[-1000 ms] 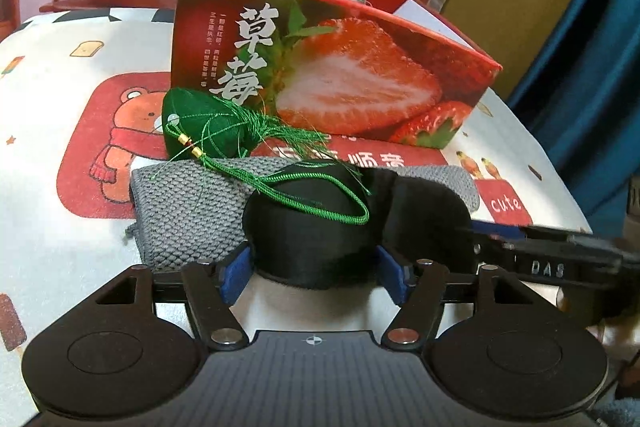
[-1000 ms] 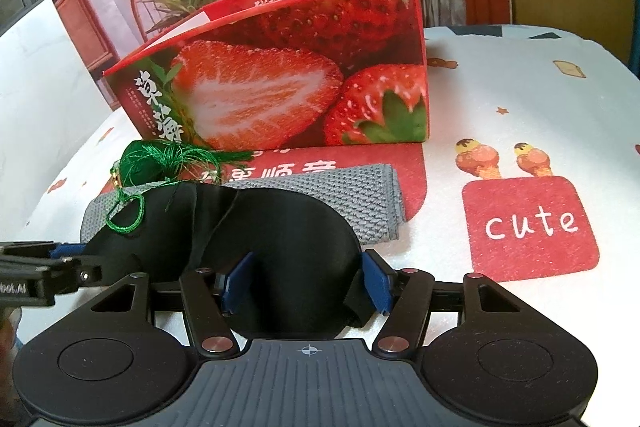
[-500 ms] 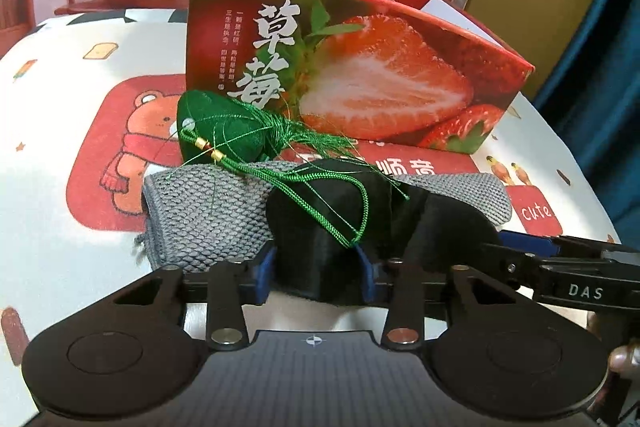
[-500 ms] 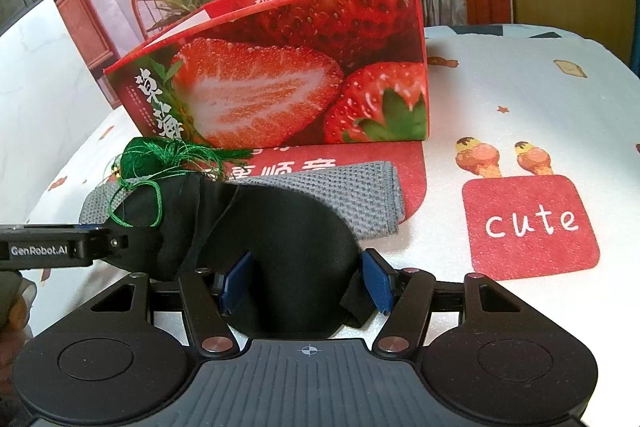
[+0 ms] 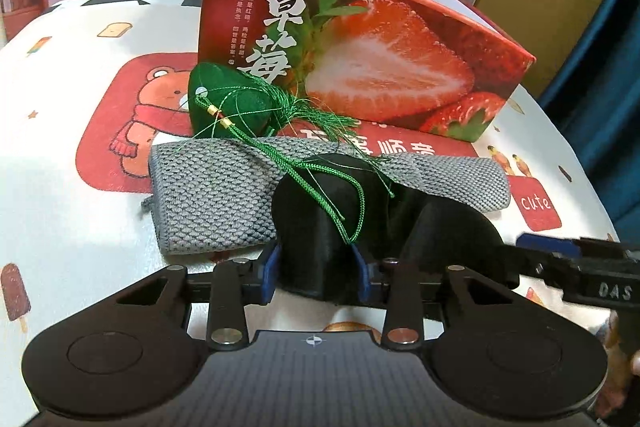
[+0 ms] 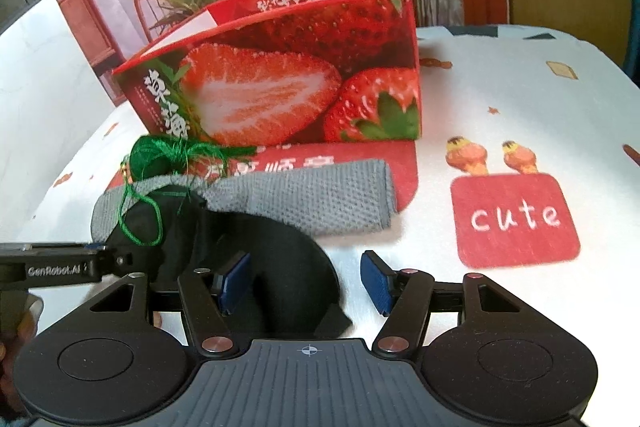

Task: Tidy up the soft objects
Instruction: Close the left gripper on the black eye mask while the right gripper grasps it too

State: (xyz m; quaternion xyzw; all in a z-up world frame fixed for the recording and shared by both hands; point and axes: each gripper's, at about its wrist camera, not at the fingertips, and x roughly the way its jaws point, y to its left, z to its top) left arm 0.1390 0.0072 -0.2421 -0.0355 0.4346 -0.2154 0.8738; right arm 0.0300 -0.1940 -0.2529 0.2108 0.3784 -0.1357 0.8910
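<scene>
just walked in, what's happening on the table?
A person with a handheld tool in each hand is sorting soft items in front of the open strawberry box. The left tool is pinched shut on one end of the black eye mask. The right tool is open around the mask's other end. The mask lies partly on the grey knitted cloth, and the green tasselled pouch has its cord draped over the mask. Nothing visibly boxed.

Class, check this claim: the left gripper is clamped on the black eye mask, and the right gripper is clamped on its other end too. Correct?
Not quite. The left gripper is shut on the black eye mask, but the right wrist view shows the right gripper open, its blue pads spread apart around the mask's other end.
</scene>
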